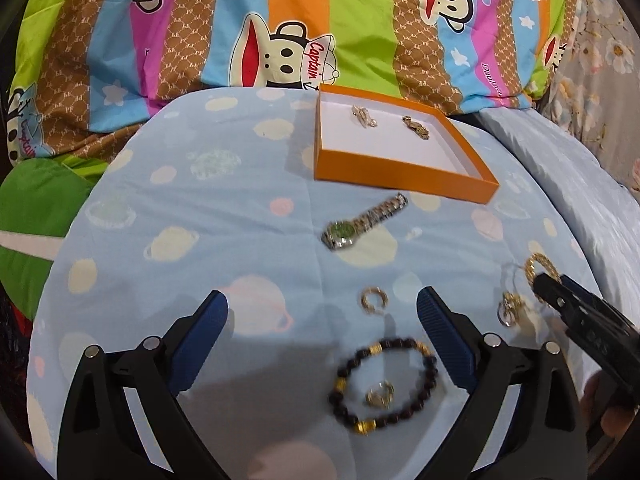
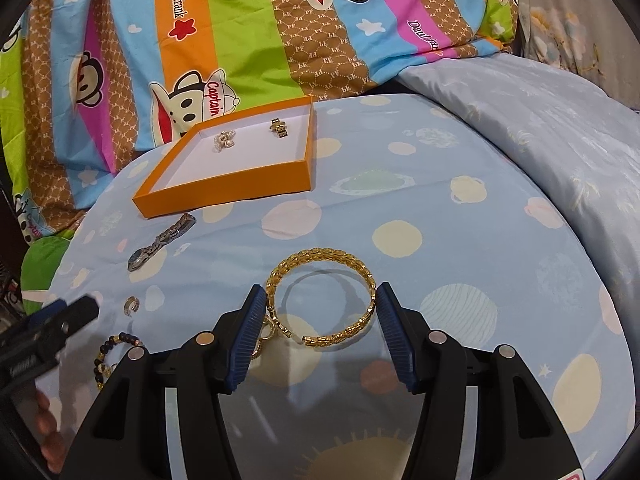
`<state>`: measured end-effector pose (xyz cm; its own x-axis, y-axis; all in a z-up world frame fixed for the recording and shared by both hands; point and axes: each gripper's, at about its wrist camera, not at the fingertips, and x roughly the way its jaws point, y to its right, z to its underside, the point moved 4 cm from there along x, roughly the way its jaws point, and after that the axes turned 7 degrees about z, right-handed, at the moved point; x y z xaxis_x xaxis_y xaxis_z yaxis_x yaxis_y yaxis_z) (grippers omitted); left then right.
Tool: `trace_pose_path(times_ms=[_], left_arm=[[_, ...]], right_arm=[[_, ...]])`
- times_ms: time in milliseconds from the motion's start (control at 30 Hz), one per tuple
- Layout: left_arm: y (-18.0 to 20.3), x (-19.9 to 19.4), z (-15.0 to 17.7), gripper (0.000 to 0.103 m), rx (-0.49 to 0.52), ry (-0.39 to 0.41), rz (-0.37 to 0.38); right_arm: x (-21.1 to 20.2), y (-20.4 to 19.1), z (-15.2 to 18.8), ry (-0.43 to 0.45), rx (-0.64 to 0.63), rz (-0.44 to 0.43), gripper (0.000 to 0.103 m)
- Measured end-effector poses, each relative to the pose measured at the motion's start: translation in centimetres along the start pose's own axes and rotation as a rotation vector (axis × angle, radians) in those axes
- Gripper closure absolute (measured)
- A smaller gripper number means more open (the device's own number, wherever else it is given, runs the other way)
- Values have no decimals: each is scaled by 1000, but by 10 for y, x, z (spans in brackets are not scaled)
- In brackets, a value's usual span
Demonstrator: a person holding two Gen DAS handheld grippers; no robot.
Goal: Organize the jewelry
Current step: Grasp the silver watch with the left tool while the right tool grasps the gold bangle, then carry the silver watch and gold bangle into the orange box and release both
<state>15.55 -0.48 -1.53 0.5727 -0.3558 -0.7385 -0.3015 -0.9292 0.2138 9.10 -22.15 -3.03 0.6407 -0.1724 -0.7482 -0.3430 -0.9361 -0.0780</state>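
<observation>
Gold bangle (image 2: pixel 322 300) gripped between right tool (image 2: pixel 322 300) pads, on bedsheet (image 2: pixel 440 200).

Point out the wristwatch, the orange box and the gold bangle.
wristwatch (image 1: pixel 340 232), left wrist view, green dial.
orange box (image 1: pixel 404 174), left wrist view, near outer wall.
gold bangle (image 2: pixel 320 254), right wrist view, far arc.

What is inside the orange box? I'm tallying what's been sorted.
Inside the orange box, two small pieces lie apart on the white floor: a pearly silver piece and a gold piece. The near wall hides a floor strip.
</observation>
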Motion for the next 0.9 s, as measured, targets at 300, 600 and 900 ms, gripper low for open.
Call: trace_pose_path(times_ms=[300, 600, 900], left_arm=[[-3, 57, -24, 25, 13, -76, 33], [18, 66, -27, 62, 132, -72, 44], [27, 58, -21, 79, 111, -75, 91]], right_arm=[[2, -4, 3, 1, -20, -14, 47], [2, 0, 1, -2, -7, -25, 47], [1, -2, -1, -2, -12, -42, 47]])
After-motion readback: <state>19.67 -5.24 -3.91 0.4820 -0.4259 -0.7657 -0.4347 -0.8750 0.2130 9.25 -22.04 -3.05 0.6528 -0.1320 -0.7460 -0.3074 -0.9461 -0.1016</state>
